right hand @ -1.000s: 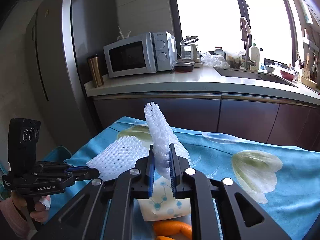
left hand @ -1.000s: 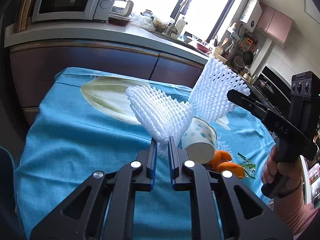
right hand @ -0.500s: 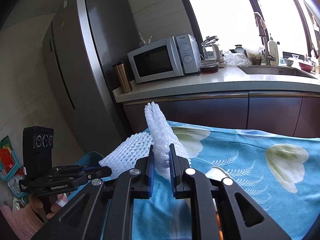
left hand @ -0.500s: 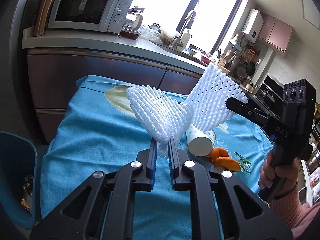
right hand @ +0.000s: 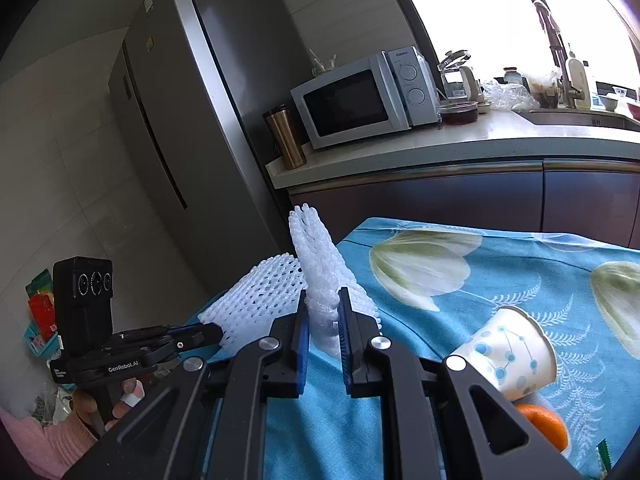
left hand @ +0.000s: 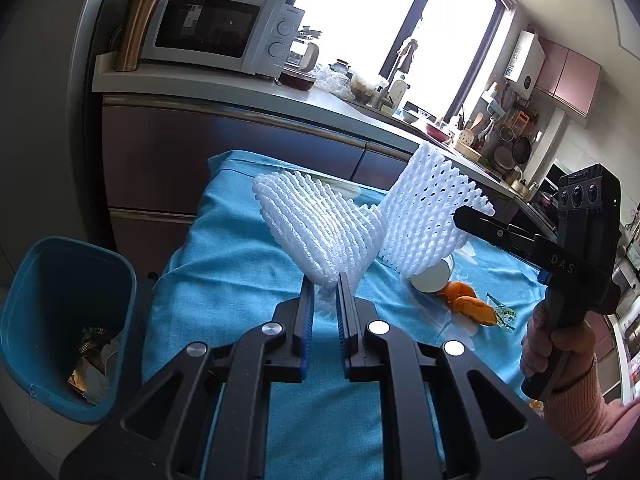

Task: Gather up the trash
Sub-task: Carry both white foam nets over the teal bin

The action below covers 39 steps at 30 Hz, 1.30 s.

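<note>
My left gripper (left hand: 325, 280) is shut on a white foam net (left hand: 316, 232) and holds it above the blue tablecloth (left hand: 224, 280). My right gripper (right hand: 323, 296) is shut on a second white foam net (right hand: 320, 268); that net (left hand: 424, 220) and the right gripper (left hand: 464, 216) also show in the left wrist view. The left gripper (right hand: 212, 334) and its net (right hand: 264, 296) show in the right wrist view. A dotted paper cup (right hand: 512, 356) lies on its side beside orange peel (left hand: 468, 304). A blue trash bin (left hand: 60, 320) stands on the floor left of the table.
A green wrapper scrap (left hand: 502, 312) lies by the peel. Behind the table runs a kitchen counter (left hand: 240, 92) with a microwave (left hand: 216, 28) and a metal tumbler (left hand: 132, 32). A grey fridge (right hand: 200, 120) stands at the left.
Both grippers, each holding its foam net, have moved left along the table toward the bin, which has come fully into the left wrist view. The cup and peel have dropped behind to the right.
</note>
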{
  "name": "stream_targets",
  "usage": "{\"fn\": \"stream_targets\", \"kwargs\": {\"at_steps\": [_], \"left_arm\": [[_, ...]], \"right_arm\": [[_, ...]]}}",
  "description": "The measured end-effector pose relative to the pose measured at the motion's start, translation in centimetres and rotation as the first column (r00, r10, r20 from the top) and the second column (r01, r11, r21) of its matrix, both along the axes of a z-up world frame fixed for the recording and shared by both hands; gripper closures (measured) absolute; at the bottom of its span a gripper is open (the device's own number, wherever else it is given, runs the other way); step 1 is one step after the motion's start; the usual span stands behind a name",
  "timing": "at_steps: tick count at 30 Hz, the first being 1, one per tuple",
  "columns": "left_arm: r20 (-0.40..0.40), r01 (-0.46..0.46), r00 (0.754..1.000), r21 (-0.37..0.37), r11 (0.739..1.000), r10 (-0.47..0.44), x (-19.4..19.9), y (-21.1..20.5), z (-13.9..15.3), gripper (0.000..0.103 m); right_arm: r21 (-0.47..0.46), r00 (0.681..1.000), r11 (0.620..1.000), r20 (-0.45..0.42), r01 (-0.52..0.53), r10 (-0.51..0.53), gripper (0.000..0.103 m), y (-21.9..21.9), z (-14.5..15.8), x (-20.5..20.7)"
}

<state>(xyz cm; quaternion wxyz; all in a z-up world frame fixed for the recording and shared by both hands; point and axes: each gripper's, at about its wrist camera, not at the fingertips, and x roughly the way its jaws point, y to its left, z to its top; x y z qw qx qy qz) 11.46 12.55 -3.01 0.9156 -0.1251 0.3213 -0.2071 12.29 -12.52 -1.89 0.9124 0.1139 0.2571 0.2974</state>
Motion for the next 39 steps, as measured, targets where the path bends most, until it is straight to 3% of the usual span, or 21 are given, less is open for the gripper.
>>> {"fn": "stream_targets", "kwargs": {"at_steps": [21,39], "left_arm": [[0.002,-0.165,0.986,0.012,0.986,0.165,-3.8,7.8,0.0,0.092],[-0.027,-0.343,0.939,0.035,0.939,0.344,-5.5,15.2,-1.2,0.092]], "right_arm": [[0.028,0.984,0.984,-0.03,-0.173,0.174,0.091,6.5,-0.2,0.6],[0.042,0.942,0.943,-0.048,-0.33,0.332,0.091,13.4,0.1,1.9]]}}
